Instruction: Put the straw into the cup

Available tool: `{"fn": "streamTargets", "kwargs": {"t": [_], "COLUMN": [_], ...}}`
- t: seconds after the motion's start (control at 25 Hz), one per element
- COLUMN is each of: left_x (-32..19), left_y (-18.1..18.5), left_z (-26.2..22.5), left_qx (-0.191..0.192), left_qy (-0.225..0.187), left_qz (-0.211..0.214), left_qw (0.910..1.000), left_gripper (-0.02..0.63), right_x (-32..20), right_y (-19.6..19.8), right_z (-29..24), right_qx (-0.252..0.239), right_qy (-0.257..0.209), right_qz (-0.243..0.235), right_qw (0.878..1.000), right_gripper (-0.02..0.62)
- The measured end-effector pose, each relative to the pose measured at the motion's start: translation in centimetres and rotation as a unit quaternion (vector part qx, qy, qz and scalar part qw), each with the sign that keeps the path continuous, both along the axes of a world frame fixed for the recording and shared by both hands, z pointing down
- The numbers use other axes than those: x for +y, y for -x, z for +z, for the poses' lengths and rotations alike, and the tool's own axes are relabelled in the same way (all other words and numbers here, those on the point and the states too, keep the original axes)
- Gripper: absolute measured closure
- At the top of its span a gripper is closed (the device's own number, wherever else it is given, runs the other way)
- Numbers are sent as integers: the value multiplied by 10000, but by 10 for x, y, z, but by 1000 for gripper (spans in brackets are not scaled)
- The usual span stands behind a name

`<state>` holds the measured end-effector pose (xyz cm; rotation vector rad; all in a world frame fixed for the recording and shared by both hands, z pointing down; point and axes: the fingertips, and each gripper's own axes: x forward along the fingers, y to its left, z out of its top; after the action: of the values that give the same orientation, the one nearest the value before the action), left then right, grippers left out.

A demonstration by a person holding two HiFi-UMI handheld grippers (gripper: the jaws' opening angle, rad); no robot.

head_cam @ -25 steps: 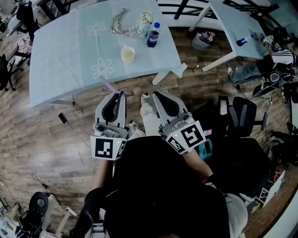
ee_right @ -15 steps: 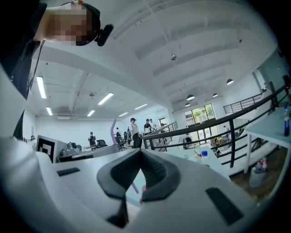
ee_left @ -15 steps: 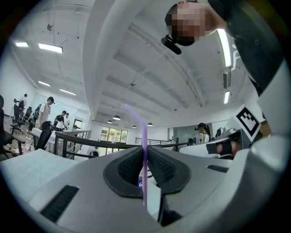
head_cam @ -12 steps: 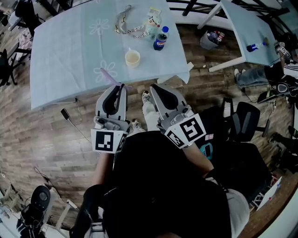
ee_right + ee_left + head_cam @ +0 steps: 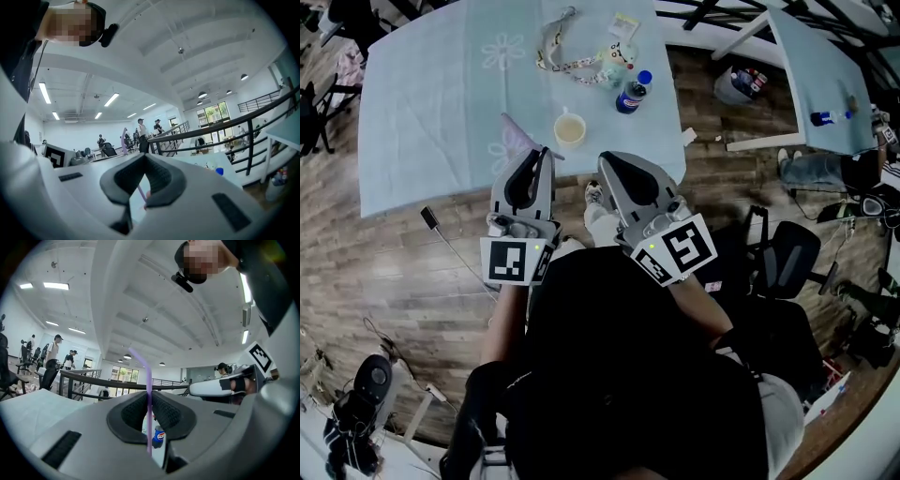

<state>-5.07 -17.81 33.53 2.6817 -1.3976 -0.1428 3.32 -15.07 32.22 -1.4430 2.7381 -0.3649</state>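
While the left gripper point(image 5: 150, 393) fingers point(image 5: 135, 412) clamp the purple straw point(image 5: 149, 373), the right gripper point(image 5: 143, 155) fingers point(image 5: 125, 179) meet empty.

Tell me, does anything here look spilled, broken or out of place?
Nothing spilled or broken. The cup and Pepsi bottle stand upright on the table; the purple straw just sticks out at a slant from the left claw.

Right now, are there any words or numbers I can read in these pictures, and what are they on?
No words or numbers read clearly.
Blue bottle: a round red, white and blue logo; the lettering is too small to read.
Packet: print too blurred to read.
Marker cubes: black-and-white square patterns, no letters.
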Motion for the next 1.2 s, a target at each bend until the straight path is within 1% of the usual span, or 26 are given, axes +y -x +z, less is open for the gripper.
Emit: {"fn": "streamTargets", "kwargs": {"t": [0.12,0.32,0.48,0.56,0.72,0.88,1.2], "left_x": [-17,-44,-66,-77,-98,-114,-131], "left_y": [-7,-17,-21,-24,-26,-25,-25], "left_z": [11,31,53,63,89,120,170], "left_qx": [-146,-226,-115,-69,-121,-132,-330], "left_qy": [150,343,609,672,922,1297,1815], "left_qz": [-109,-350,-577,-645,-795,-845,-833], "left_qw": [9997,9985,9964,9956,9925,9878,9793], "left_gripper": [566,566,566,566,566,566,566], "right_x": [-18,-48,-70,-78,-94,-111,-129], "right_y": [-7,-19,-23,-25,-24,-18,-13], "right_z": [-3,-3,0,1,9,14,29], "right_qx": [-10,20,45,39,48,30,28], "right_qy": [-31,-70,-63,-52,27,128,356], "right_qz": [-122,-377,-586,-668,-858,-985,-1144], "right_qw": [9999,9993,9983,9977,9963,9951,9928], "right_gripper": [588,587,586,588,588,588,588]}}
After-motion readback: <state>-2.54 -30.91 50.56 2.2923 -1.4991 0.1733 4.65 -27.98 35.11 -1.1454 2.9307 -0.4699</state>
